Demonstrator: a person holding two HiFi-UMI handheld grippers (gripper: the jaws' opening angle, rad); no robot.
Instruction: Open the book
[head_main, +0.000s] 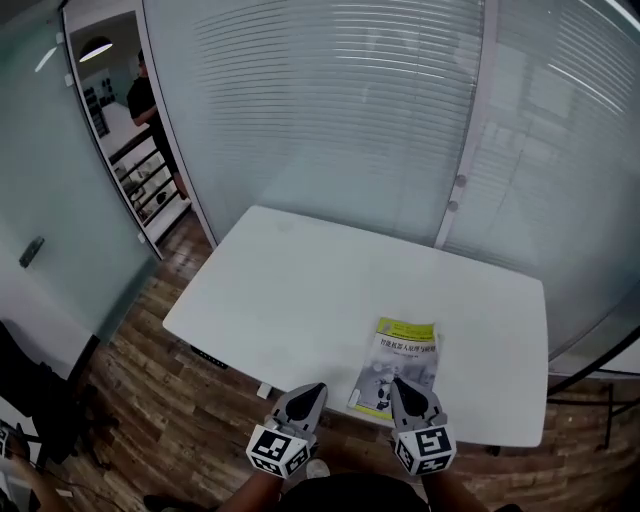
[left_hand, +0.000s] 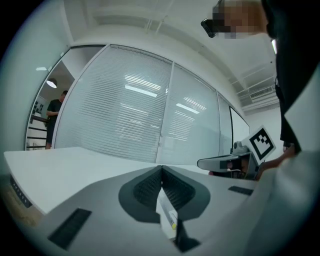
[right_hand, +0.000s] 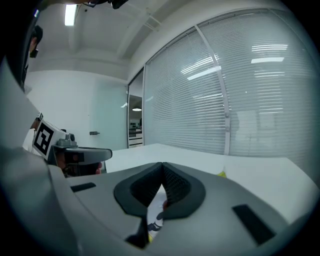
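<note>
Grey left hand-held gripper, right hand-held gripper; black ribbed pads; black-white marker cubes.

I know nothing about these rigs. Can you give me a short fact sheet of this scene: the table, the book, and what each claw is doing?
Table: white, bare except for one book
Book: closed, flat, yellow-green cover up, near the front edge
Left gripper: jaws together, holding nothing, at the front edge, left of the book
Right gripper: jaws together, tip over the book's near end; contact cannot be told
Background: glass wall with blinds; person in a far doorway
</note>
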